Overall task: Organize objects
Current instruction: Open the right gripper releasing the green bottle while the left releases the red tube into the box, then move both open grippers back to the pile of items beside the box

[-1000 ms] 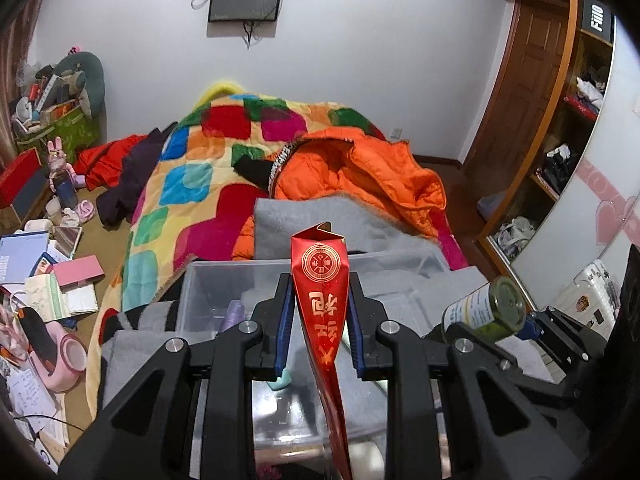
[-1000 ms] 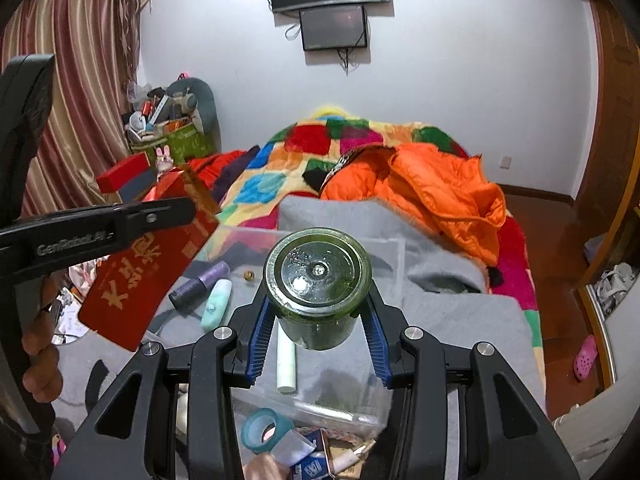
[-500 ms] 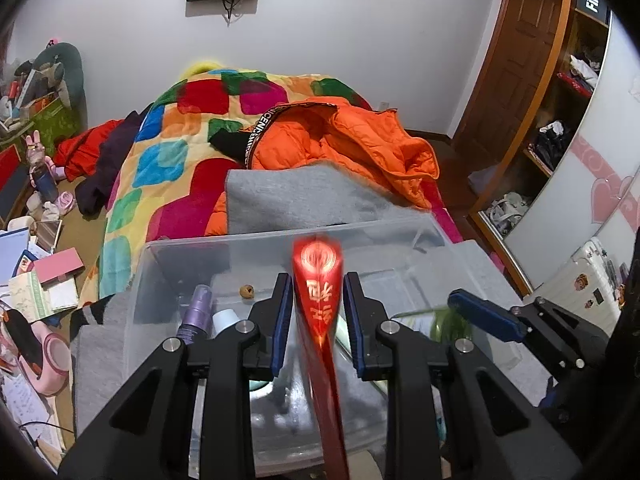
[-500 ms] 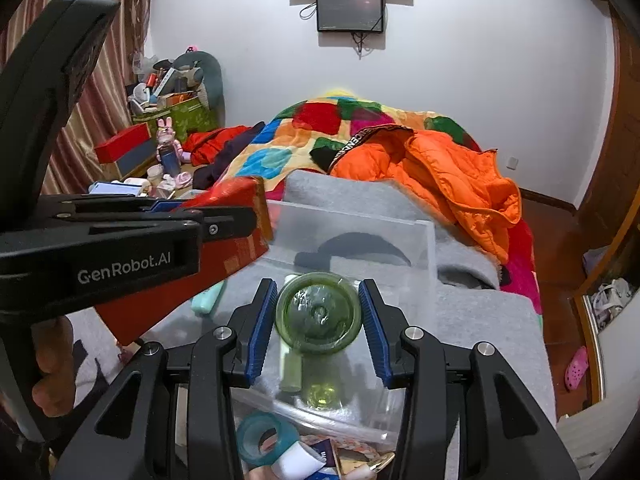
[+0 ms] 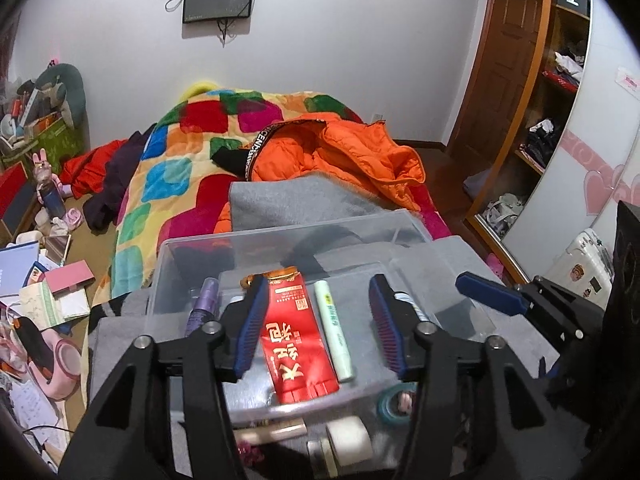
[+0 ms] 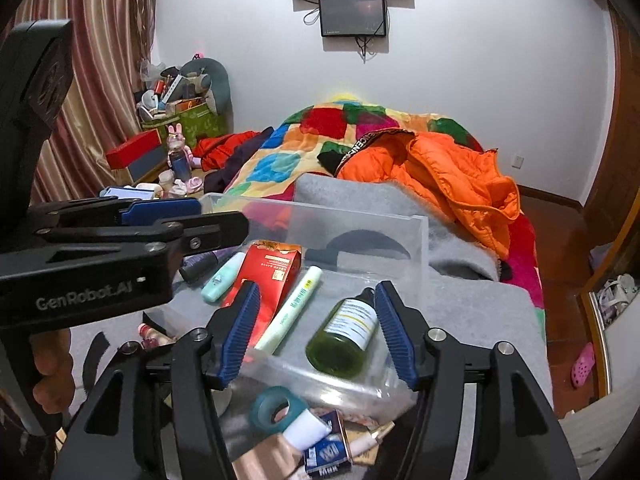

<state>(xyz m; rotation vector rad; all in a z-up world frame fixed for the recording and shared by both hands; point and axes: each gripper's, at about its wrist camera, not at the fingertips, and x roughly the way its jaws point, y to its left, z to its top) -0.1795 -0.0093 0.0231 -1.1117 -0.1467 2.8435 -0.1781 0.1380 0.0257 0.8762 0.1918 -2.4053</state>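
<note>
In the left wrist view the left tongs (image 5: 318, 322) are opening, blue pads clear of the red packet (image 5: 298, 340), which lies flat on the floor of the clear bin (image 5: 280, 240); the step looks like a release, so the sound way is to lift straight off without dragging the packet. Beside it in the bin lie a pale green tube (image 5: 334, 334) and a purple bottle (image 5: 202, 308). In the right wrist view the right tongs (image 6: 318, 332) are opening too, and the green glass bottle (image 6: 344, 338) lies on its side between the pads, untouched. A mint tube (image 6: 222, 277) lies left of the packet; teal tape (image 6: 276, 404) and small packets wait outside the near wall.
</note>
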